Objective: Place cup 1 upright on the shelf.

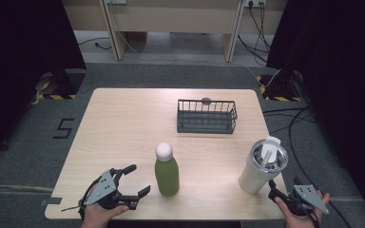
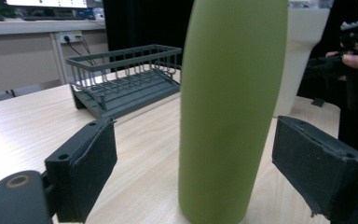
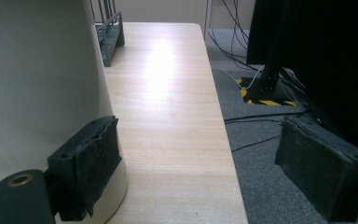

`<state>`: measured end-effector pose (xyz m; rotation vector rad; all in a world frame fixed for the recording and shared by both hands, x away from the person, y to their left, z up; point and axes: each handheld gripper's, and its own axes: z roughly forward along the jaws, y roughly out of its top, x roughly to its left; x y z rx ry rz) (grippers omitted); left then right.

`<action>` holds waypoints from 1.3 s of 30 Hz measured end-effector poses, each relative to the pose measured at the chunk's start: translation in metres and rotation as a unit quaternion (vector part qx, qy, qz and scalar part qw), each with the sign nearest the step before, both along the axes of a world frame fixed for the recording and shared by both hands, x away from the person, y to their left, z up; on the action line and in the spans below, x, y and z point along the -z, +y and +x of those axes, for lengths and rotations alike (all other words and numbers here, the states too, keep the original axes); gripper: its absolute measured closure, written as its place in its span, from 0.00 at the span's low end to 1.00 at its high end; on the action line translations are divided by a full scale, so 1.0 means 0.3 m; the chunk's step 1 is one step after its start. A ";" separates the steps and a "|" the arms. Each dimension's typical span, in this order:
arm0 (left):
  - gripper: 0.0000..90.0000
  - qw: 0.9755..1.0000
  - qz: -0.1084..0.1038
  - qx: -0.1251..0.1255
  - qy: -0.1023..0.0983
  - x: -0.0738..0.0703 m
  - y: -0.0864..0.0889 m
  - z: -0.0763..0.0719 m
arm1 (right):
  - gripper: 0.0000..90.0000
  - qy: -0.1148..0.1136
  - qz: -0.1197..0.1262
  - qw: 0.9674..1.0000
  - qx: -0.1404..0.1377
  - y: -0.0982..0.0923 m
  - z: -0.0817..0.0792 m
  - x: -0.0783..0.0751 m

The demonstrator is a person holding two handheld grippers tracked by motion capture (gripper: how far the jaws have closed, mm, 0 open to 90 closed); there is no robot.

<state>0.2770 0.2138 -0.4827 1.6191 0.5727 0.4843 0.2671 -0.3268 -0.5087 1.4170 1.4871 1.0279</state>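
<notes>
A green bottle [image 1: 167,175] with a white cap stands upright near the table's front edge. My left gripper [image 1: 139,179] is open just left of it, jaws pointing at the bottle. In the left gripper view the bottle [image 2: 233,107] rises close ahead, between the two spread pads and touching neither. A white tumbler [image 1: 261,167] with a clear lid stands at the front right. My right gripper [image 1: 284,185] is open beside its base. In the right gripper view the tumbler [image 3: 37,93] lies outside the left pad [image 3: 91,168], with the gap between the jaws empty.
A dark wire basket [image 1: 206,116] sits empty toward the back of the wooden table [image 1: 123,123]. The table's right edge [image 3: 228,154] drops to grey carpet with cables. The other hand and its gripper [image 2: 354,60] show beyond the bottle in the left gripper view.
</notes>
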 end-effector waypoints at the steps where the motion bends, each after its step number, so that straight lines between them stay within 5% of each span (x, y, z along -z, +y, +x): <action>1: 0.15 1.000 0.000 0.000 0.000 0.000 0.000 0.000 | 0.15 0.000 0.000 1.000 0.000 0.000 0.000 0.000; 9: 0.15 1.000 0.007 -0.009 0.004 0.016 0.015 0.002 | 0.15 -0.026 -0.004 0.999 -0.036 -0.003 -0.025 -0.024; 14: 0.15 1.000 0.008 -0.015 0.011 0.029 0.028 0.005 | 0.09 -0.022 0.001 0.997 -0.073 -0.001 -0.058 -0.033; 20: 0.15 1.000 0.004 -0.020 0.014 0.031 0.038 0.009 | 0.00 -0.042 -0.014 0.990 -0.133 0.060 -0.071 -0.053; 28: 0.15 1.000 0.002 -0.026 0.016 0.034 0.047 0.009 | 0.00 -0.062 -0.022 0.986 -0.151 0.120 -0.023 -0.064; 39: 0.15 1.000 0.001 -0.024 0.020 0.039 0.050 0.011 | 0.02 -0.076 -0.007 0.985 -0.154 0.168 0.063 -0.061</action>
